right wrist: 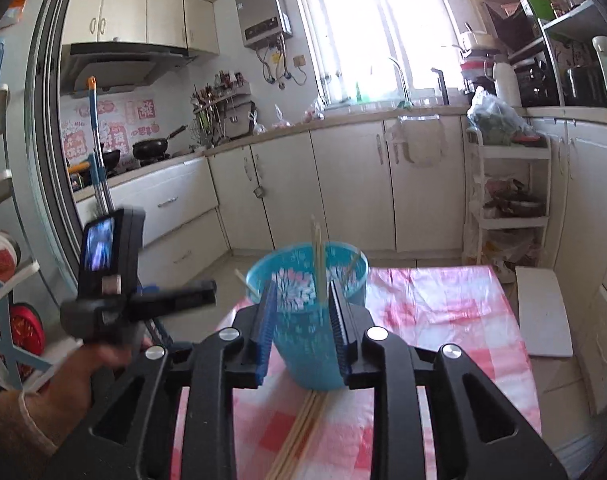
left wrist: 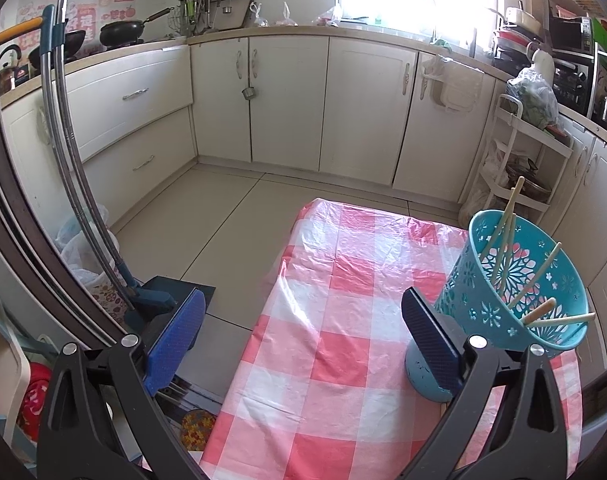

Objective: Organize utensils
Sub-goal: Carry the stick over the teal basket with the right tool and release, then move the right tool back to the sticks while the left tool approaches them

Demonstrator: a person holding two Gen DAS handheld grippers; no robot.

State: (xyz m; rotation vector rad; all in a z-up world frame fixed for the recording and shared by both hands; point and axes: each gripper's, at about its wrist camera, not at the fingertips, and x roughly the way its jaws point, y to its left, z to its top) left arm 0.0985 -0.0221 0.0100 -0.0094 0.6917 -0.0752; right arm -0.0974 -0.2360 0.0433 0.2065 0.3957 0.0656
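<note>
Right gripper jaws part-spread, empty, above the teal perforated plastic cup; next grab loose pale wooden chopsticks mid-length; left gripper jaws spread wide

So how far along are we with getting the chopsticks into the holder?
Partly done. Several chopsticks already stand in the blue holder. The right gripper is open in front of the holder, nothing visibly held; the left gripper is open beside it. Left: a bundle of chopsticks lies on the checkered tablecloth.
</note>
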